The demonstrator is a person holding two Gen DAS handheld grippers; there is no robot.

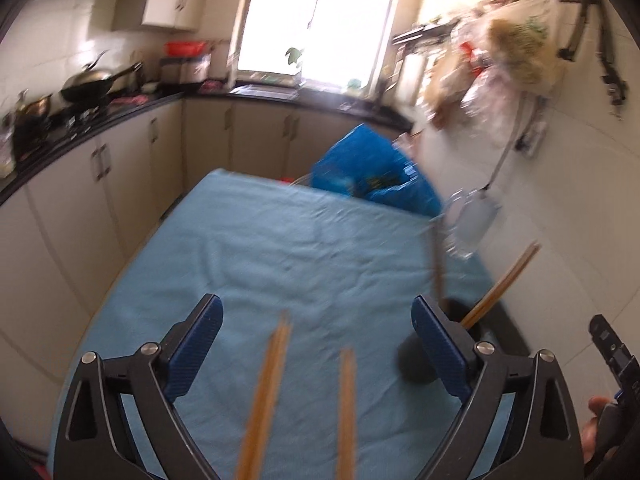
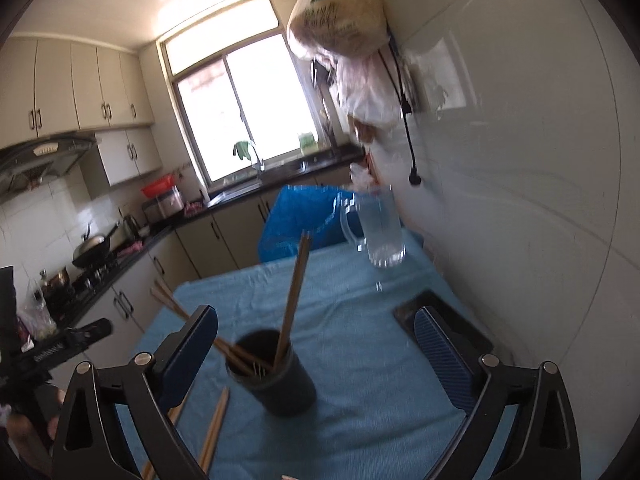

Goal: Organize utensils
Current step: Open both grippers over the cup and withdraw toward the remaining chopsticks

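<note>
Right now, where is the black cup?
In the right wrist view the cup stands on the blue cloth, left of centre, with chopsticks inside.

Blue-clothed table point(image 2: 360, 360) with chopsticks point(image 1: 308, 396), holder point(image 2: 276, 376)

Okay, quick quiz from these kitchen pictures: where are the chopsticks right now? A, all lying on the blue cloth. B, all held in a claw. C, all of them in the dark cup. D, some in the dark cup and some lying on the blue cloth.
D: some chopsticks stand in the dark cup, while others lie on the blue cloth.
</note>
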